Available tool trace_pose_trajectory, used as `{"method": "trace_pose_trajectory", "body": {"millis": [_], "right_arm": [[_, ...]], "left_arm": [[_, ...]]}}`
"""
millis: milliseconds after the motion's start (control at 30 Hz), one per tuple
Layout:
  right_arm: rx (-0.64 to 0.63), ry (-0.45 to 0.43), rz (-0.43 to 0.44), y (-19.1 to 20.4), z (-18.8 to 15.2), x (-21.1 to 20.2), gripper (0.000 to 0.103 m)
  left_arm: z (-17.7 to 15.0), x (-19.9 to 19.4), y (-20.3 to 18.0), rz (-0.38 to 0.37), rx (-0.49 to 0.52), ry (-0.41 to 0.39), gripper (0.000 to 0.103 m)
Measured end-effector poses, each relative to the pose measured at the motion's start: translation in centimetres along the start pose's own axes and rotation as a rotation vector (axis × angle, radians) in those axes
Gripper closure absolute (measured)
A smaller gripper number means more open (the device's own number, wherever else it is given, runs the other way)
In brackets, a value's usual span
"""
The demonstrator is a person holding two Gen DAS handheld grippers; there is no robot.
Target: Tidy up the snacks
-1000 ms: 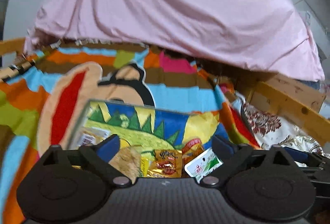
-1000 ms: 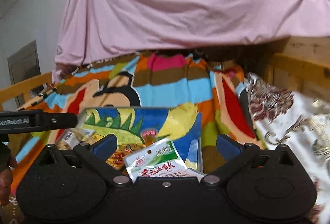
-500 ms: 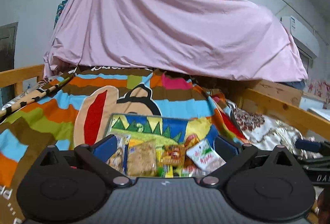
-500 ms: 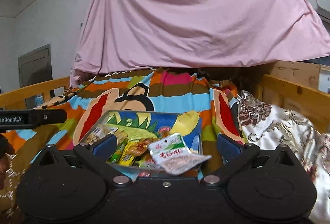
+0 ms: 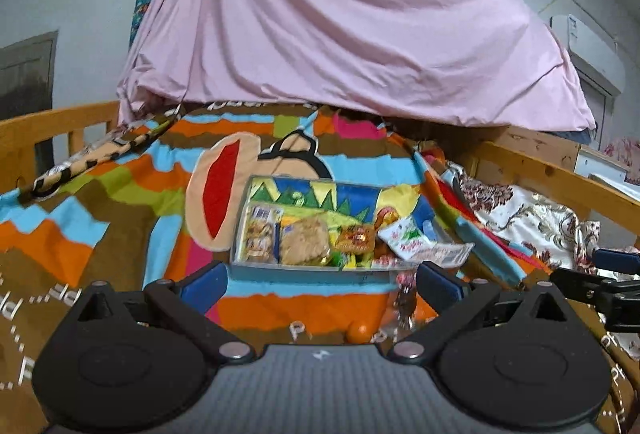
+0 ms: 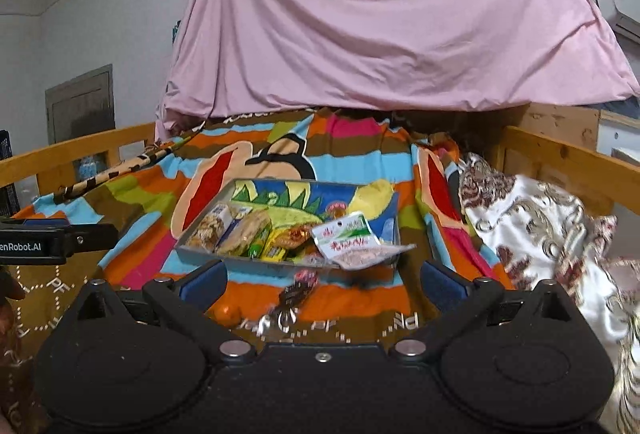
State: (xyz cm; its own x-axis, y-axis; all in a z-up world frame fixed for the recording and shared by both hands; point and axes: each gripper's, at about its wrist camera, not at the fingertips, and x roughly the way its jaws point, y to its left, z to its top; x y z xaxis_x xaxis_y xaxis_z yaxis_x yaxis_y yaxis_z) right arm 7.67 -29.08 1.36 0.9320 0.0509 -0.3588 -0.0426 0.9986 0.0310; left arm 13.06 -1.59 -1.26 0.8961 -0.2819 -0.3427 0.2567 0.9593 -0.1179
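Snacks (image 6: 280, 234) mostly in tray (image 6: 256, 265); both tools (image 5: 320, 282) (image 6: 322, 280) spread, empty; next grab loose candy (image 6: 298, 284) on bed.

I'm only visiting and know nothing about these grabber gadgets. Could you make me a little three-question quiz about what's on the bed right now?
1. True or false: the left gripper is clamped on a snack.
2. Where does the white-and-green packet lie? A) flat on the blanket B) at the tray's near right corner, overhanging the rim C) in the right gripper
3. Fill in: a small ____-coloured round thing lies on the blanket in front of the tray.

Key: 1 false, both grippers are open and empty; 2 B; 3 orange.
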Motion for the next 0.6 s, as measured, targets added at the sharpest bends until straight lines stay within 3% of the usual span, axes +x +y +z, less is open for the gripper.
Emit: {"method": "trace_pose_trajectory", "body": {"millis": [367,600], "right_arm": [[-0.003,0.077,0.002,1.1,-1.9,-1.3,0.001],[0.016,0.075,-0.02,0.9,-2.0,-1.5,0.001]], "left_arm": [[-1.5,-1.8,0.6,0.049,-0.004,0.062,0.0],[-1.6,-2.1,1.2,0.076,-0.042,0.102,0.0]]}}
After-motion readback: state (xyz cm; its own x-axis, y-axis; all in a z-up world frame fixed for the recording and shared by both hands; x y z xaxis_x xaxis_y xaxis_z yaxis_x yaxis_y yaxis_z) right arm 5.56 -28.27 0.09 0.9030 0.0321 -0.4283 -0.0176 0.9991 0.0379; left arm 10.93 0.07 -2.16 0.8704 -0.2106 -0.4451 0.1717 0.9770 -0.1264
